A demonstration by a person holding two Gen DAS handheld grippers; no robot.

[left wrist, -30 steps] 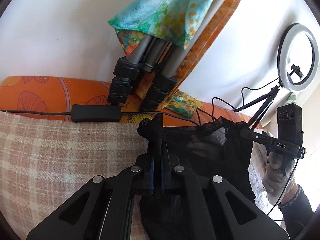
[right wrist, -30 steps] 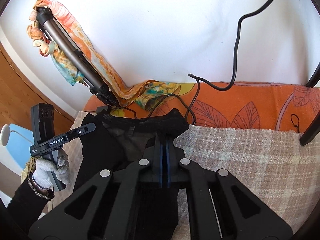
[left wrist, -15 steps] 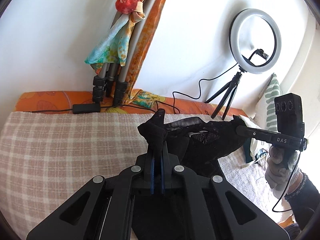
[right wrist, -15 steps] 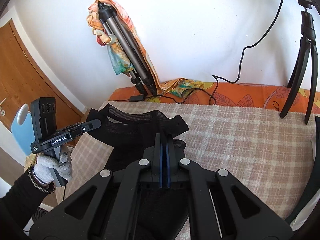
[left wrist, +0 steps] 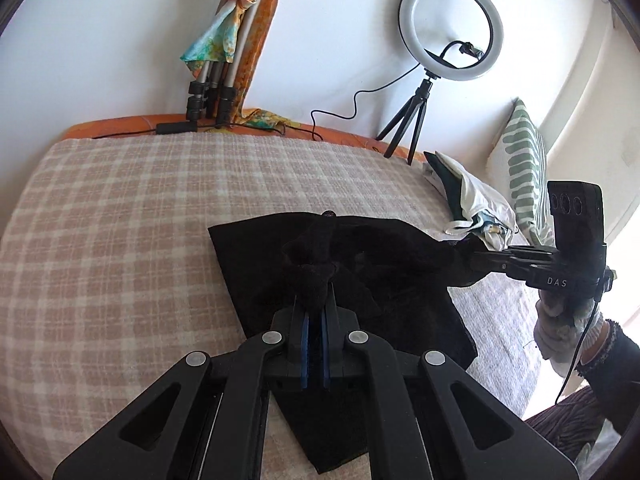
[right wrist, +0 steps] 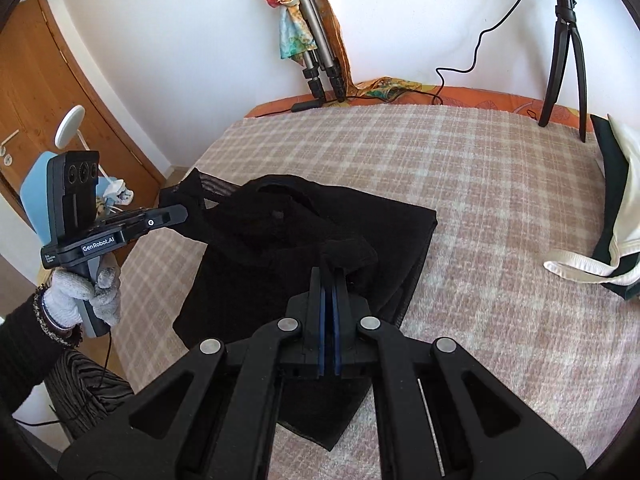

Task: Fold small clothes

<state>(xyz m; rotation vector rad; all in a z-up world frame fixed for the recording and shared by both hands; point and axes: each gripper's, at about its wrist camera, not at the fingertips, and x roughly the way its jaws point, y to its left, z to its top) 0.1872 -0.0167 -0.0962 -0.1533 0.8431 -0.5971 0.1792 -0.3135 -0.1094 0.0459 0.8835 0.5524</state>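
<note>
A small black garment hangs between my two grippers, its far part draped on the checked blanket. My left gripper is shut on one upper corner of it; cloth bunches over the fingertips. My right gripper is shut on the other upper corner. In the right wrist view the garment spreads over the blanket, and the left gripper shows at the left. The right gripper also shows in the left wrist view.
A pile of white and dark clothes lies at the right, also in the right wrist view. A ring light on a tripod, a scarf-wrapped tripod and cables stand along the far wall. A striped pillow leans right.
Both grippers have pulled back and risen from the far wall with the garment held. The garment now lies partly spread on the blanket in the middle of the bed.
</note>
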